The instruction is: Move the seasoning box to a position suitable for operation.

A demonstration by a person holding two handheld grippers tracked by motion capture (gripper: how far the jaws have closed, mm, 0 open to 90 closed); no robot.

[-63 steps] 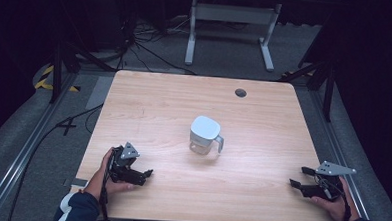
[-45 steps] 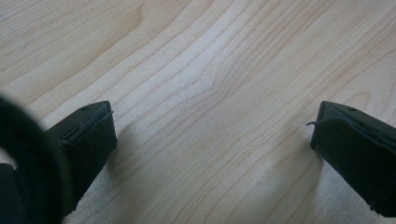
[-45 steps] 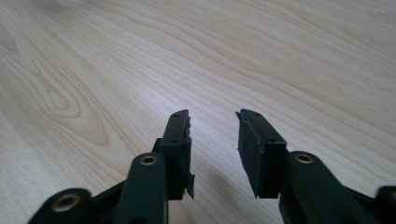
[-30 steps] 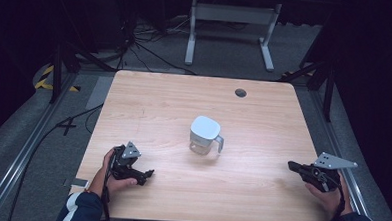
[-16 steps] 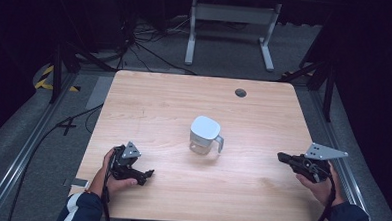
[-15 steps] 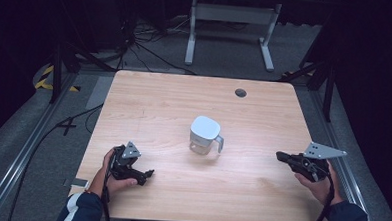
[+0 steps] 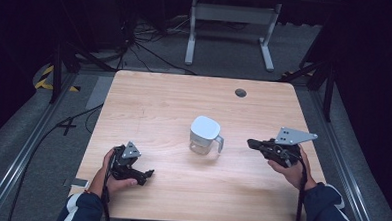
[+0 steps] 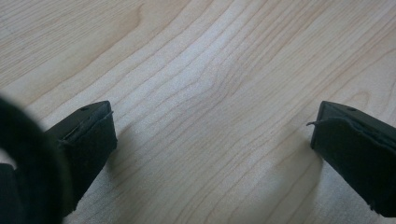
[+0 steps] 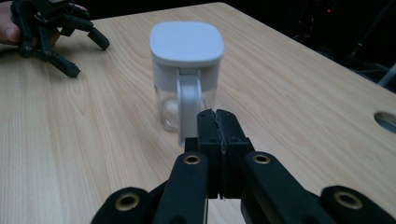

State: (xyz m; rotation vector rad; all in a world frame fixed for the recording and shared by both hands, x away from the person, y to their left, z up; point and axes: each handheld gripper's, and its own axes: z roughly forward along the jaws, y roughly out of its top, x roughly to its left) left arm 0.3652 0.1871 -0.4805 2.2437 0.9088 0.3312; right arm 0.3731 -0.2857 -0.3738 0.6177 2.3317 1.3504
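Worktop [image 7: 159,104] carries a clear jug [image 7: 205,136] with a white lid at its middle in the high view; left claw [image 7: 143,176] rests near its front-left, right claw [image 7: 252,142] just right of the jug's handle. Left gripper view: jaws spread wide over bare wood. Right gripper view: jaws pressed together, empty, near the handle [image 9: 189,105].

table [image 7: 159,109]: pale wood grain
jug [image 7: 204,136]: clear body, white lid and handle
left gripper [image 7: 148,174]: black
right gripper [image 7: 250,142]: black
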